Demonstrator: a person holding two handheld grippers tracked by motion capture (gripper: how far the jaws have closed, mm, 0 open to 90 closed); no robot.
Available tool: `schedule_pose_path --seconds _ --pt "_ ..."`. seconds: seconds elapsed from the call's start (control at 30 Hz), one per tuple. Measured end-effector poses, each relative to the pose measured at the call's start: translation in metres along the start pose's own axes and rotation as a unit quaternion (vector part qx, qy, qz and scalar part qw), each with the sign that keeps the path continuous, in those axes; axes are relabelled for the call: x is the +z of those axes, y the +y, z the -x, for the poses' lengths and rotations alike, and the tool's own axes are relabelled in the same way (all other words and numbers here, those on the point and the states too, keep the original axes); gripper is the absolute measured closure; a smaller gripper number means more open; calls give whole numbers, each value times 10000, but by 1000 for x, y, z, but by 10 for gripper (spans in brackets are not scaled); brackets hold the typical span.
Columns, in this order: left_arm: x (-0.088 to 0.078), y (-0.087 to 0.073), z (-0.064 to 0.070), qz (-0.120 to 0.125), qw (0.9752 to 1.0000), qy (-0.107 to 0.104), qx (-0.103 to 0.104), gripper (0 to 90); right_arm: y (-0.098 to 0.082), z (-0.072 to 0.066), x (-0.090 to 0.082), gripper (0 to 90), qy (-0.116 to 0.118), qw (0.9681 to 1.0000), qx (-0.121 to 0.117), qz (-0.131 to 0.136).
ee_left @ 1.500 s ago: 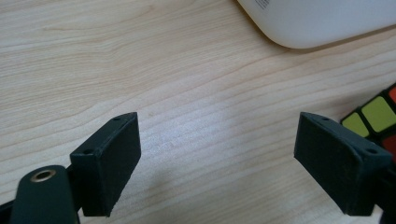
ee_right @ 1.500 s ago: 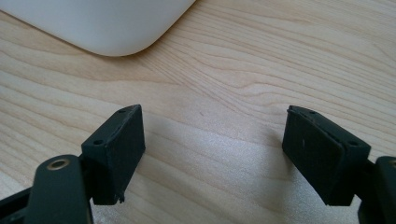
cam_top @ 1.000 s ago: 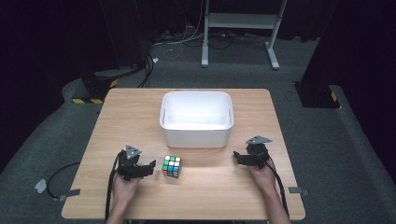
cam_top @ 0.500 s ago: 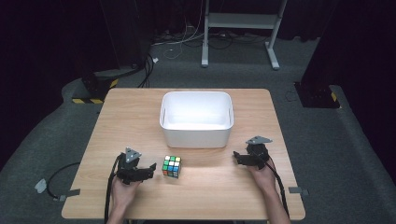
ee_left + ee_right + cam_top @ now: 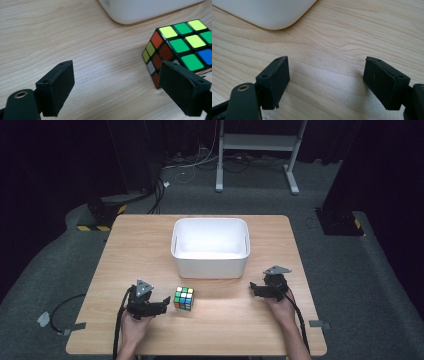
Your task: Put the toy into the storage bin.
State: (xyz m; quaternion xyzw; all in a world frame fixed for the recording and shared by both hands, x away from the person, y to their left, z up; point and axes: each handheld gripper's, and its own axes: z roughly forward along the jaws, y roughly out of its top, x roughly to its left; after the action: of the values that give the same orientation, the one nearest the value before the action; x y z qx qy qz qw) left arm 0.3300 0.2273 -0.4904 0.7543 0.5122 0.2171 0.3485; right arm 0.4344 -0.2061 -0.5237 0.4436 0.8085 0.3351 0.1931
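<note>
A: Start on the left. What's different from a moment back?

B: The left gripper (image 5: 161, 306) has crept nearer the puzzle cube (image 5: 183, 298). A second ago there was a clear strip of table (image 5: 150, 240) between them; now its tips sit just beside the cube's left face. Its jaws are spread wide, with nothing between them.

A: So it isn't holding anything?

B: No. In the left gripper view the cube (image 5: 180, 47) sits off to one side, partly behind one jaw, not between the two. The gap frames bare wood.

A: And the cube itself?

B: Same spot as before, flat on the table just in front of the white tub (image 5: 210, 247), towards the tub's left corner, close to it but apart.

A: The right side?

B: The right gripper (image 5: 256, 289) hasn't shifted. It rests low by the tub's right front corner, jaws apart and empty; its own view shows wood and the tub's rounded corner (image 5: 267, 15).

A: What does that tell you?

B: I'd judge the left hand is lining up a grab, likely to drop the cube in the tub. It needs to swing over so the cube sits between the jaws.
</note>
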Motion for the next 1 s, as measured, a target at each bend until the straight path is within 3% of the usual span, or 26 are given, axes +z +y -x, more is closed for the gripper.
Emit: schedule_pose_path --seconds 0.33,1.0 --pt "0 3 7 -25 9998 -208 40 123 0 0 0 211 0 10000 0 0" --pt "-7 12 24 182 9985 -484 181 109 0 0 0 211 -1 10000 -3 -1"
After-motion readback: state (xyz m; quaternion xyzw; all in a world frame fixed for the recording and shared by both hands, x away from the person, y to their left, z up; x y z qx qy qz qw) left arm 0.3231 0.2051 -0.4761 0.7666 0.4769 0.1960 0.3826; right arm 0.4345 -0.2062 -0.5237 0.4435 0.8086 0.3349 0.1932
